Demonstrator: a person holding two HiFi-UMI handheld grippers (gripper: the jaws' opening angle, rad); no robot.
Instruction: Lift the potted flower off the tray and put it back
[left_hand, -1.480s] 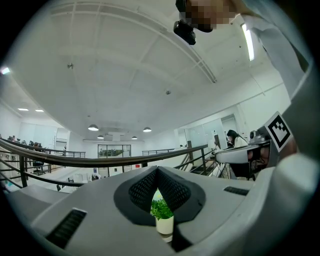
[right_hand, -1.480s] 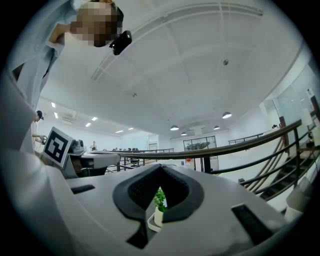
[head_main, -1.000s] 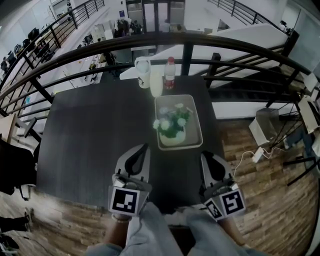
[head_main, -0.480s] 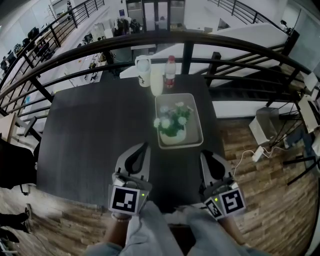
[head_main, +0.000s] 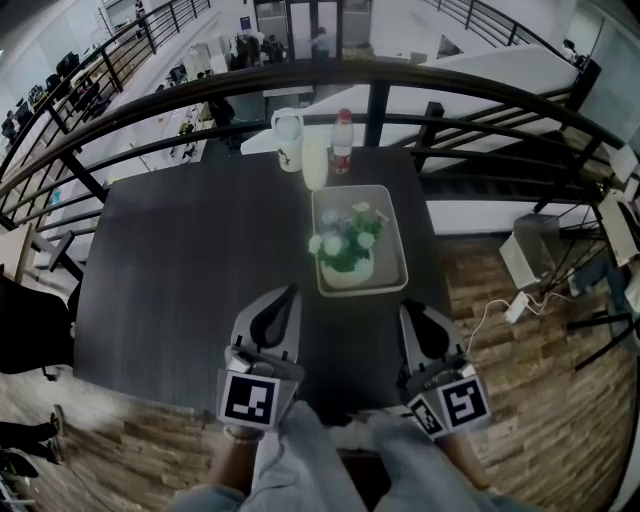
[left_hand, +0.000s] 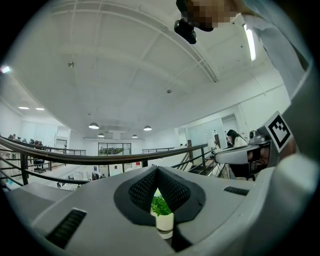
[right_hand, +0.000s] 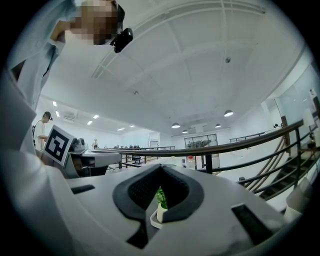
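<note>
A bright, open office level is seen, fenced by a dark curved metal railing (head_main: 400, 85) with a wood-plank floor (head_main: 520, 400) underneath. Just inside the railing a dark, matte square table (head_main: 180, 280) is set. On the right half of its top a pale, shallow rectangular tray (head_main: 392, 262) is laid, and the small potted flower (head_main: 345, 255), with green leaves, pale blossoms and a white pot, is stood upright inside the tray, towards its near end. Beyond the tray, at the table's far edge, a white tumbler-shaped container (head_main: 288, 140), a paler slim bottle (head_main: 314, 165) and a clear bottle with a red cap and label (head_main: 342, 143) are grouped close together.

The left gripper (head_main: 283, 296) is held over the near edge of the table, short of the tray and apart from it. In the left gripper view its two dark ribbed pads are pressed together at the tip (left_hand: 157, 170), nothing is clamped between them, and the potted flower (left_hand: 162, 215) is glimpsed well ahead through the small gap below the pads.

The right gripper (head_main: 408, 310) is held beside the tray's near right corner, not touching it. Its jaws are likewise brought together (right_hand: 161, 167) with nothing gripped; the potted flower (right_hand: 161, 207) and a strip of the tray's rim (right_hand: 151, 220) are seen beyond them.
</note>
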